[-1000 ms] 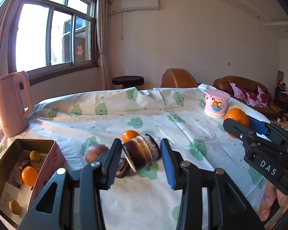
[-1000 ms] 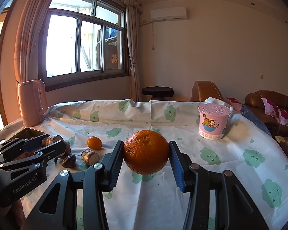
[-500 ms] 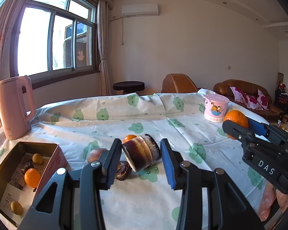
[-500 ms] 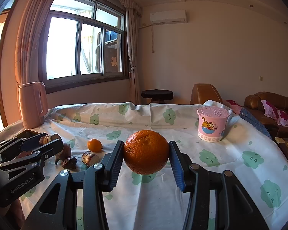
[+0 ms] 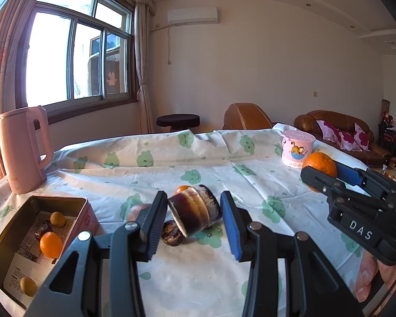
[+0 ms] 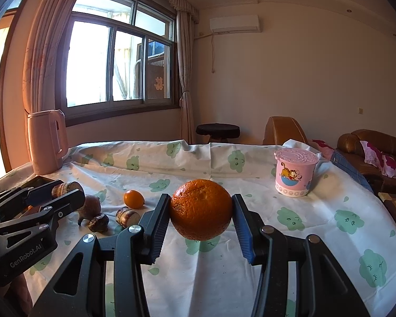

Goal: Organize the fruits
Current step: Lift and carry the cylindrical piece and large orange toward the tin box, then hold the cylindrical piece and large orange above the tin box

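- Since a second ago both tools have lifted a little: the tin box (image 5: 84,206) and the loose fruit sit lower and farther off in the left wrist view, while each load has kept its place between its pads.
- The left hand-held gripper (image 5: 194,215) is closed on a short sugarcane piece (image 5: 195,212), dark-skinned and banded, carried clear of the bench (image 5: 171,277) with its cut face tilted toward the camera.
- That piece looks stiff and fairly dense; its waxy rind may slip, so pressing across the round sides near mid-length, as now, seems safest.
- The right hand-held gripper (image 6: 201,218) is clamped on a large orange (image 6: 201,209) at its widest girth, held above the cloth.
- The orange looks heavy for its size, with a pebbled peel that grips well but yields; hard squeezing could bruise it.
- Just below and ahead of the left tool lie a small orange fruit (image 5: 182,189), a dark wrinkled fruit (image 5: 173,236) and a brownish round fruit (image 5: 136,211).
- The tin box sits to its lower left, already holding several small fruits.
- Farther off stand a pink kettle (image 5: 23,150) at left and a pink lidded cup (image 5: 298,149) at right.
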Demonstrator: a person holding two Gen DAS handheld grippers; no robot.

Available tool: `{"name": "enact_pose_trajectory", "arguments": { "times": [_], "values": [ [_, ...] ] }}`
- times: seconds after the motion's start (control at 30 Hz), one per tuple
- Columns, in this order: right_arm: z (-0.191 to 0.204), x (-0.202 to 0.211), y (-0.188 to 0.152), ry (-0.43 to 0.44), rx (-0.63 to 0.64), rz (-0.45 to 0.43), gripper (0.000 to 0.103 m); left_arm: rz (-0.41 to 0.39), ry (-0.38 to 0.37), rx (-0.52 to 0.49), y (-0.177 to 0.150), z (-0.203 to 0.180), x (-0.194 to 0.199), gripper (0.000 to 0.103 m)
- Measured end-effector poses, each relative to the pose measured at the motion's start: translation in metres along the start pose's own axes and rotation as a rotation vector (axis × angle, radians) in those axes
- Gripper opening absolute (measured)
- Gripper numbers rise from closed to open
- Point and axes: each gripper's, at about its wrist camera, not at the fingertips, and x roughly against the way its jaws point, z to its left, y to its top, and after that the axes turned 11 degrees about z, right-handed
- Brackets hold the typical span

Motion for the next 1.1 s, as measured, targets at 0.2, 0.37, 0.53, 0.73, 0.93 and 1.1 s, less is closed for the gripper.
{"name": "enact_pose_trajectory", "arguments": {
  "times": [0.2,0.37,0.53,0.73,0.93,1.1],
  "values": [
    [0.033,-0.006,0.003,0.08,0.046,0.027,0.049,0.012,0.03,0.029,-0.004,0.03,0.009,0.043],
    [0.068,-0.01,0.009,0.143,0.098,0.037,0.049,0.01,0.083,0.058,-0.006,0.063,0.021,0.043],
    [0.103,-0.011,0.019,0.223,0.136,0.043,0.049,0.021,0.14,0.095,-0.01,0.096,0.03,0.043],
    [0.144,-0.014,0.026,0.283,0.194,0.045,0.049,0.029,0.188,0.131,-0.017,0.128,0.038,0.043],
    [0.179,-0.016,0.03,0.323,0.25,0.046,0.049,0.039,0.218,0.167,-0.024,0.154,0.041,0.043],
    [0.199,-0.019,0.033,0.342,0.286,0.047,0.049,0.053,0.237,0.187,-0.029,0.171,0.041,0.043]
  ]
}}
